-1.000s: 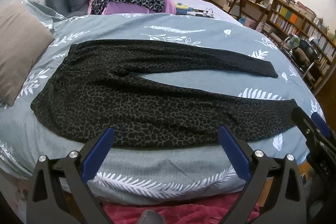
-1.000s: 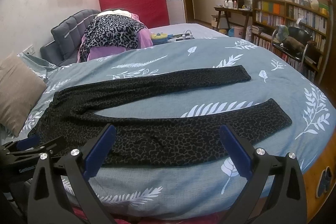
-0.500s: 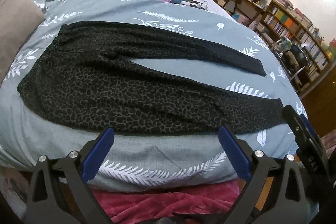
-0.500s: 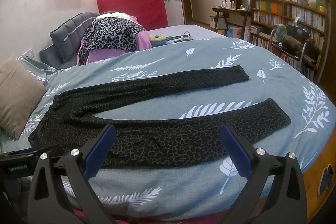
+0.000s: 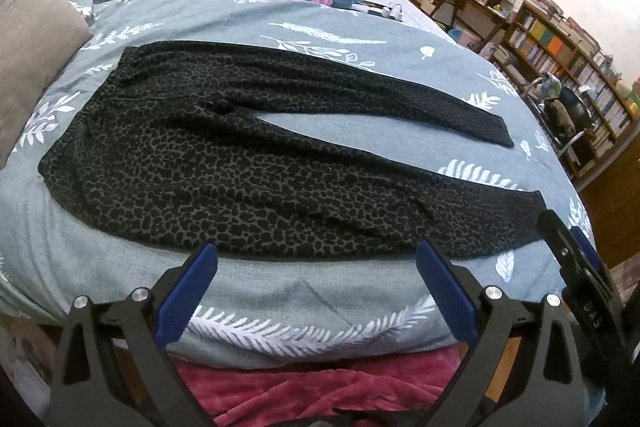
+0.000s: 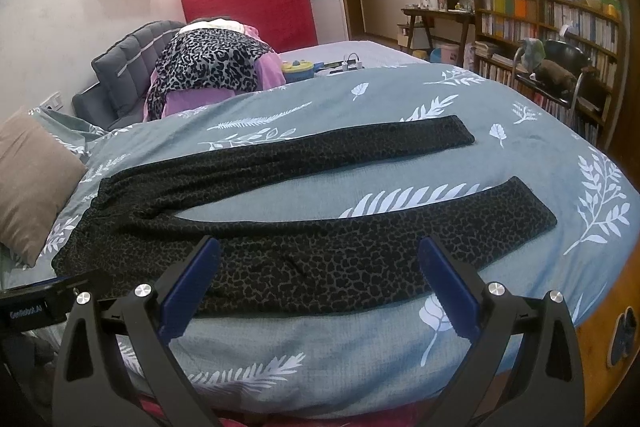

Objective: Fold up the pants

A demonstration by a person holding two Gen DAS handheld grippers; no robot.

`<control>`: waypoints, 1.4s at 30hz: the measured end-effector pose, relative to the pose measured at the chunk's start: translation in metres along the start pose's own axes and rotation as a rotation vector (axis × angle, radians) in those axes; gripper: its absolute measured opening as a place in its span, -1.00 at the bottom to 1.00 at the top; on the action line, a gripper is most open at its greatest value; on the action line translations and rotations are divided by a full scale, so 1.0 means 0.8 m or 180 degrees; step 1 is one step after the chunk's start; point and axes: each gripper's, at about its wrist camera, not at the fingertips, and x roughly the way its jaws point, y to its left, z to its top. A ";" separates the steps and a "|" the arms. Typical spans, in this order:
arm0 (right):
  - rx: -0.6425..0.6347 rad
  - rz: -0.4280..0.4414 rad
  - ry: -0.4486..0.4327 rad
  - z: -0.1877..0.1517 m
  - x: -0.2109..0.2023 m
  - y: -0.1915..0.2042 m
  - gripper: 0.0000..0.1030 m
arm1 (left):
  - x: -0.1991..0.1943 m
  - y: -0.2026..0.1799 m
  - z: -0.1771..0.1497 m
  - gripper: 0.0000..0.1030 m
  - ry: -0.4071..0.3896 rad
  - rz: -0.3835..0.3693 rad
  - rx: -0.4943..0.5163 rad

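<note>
Dark leopard-print pants (image 5: 248, 163) lie flat on the grey leaf-print bedcover (image 5: 280, 291), waistband at the left, two legs spread apart toward the right. They also show in the right wrist view (image 6: 320, 259). My left gripper (image 5: 316, 263) is open and empty, hovering at the near edge of the near leg. My right gripper (image 6: 320, 259) is open and empty, above the near leg's middle. The right gripper also shows in the left wrist view (image 5: 576, 267), by the near leg's cuff. The left gripper shows in the right wrist view (image 6: 40, 307), near the waistband.
A brown pillow (image 6: 32, 183) lies at the bed's left. A pile of leopard and pink clothes (image 6: 208, 67) sits at the far side by a grey headboard. Bookshelves (image 6: 552, 27) and a chair (image 6: 560, 67) stand to the right. A red blanket (image 5: 304, 387) lies below the bed's edge.
The left wrist camera has risen and tilted over the bed, then drawn slightly back. The right gripper has shifted a little. The pants have not moved.
</note>
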 end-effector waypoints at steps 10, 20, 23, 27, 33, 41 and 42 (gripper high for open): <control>0.0074 -0.0122 -0.0010 0.010 0.017 -0.022 0.96 | 0.013 0.015 0.020 0.91 -0.0226 0.0457 0.0112; 0.0160 -0.0216 0.0011 0.027 0.043 -0.044 0.96 | 0.041 0.036 0.054 0.91 -0.0226 0.0698 0.0093; 0.0160 -0.0224 0.0038 0.030 0.052 -0.046 0.96 | 0.049 0.040 0.059 0.91 -0.0205 0.0722 0.0099; 0.0194 -0.0227 0.0094 0.033 0.064 -0.051 0.96 | 0.059 0.042 0.063 0.91 -0.0174 0.0781 0.0125; 0.0193 -0.0247 0.0151 0.033 0.082 -0.054 0.96 | 0.071 0.052 0.070 0.91 -0.0139 0.0799 0.0099; 0.0317 -0.0340 0.0211 0.059 0.119 -0.088 0.96 | 0.088 0.089 0.106 0.91 -0.0142 0.0894 0.0065; 0.0312 -0.0368 0.0206 0.062 0.123 -0.092 0.96 | 0.091 0.101 0.115 0.91 -0.0135 0.0894 -0.0012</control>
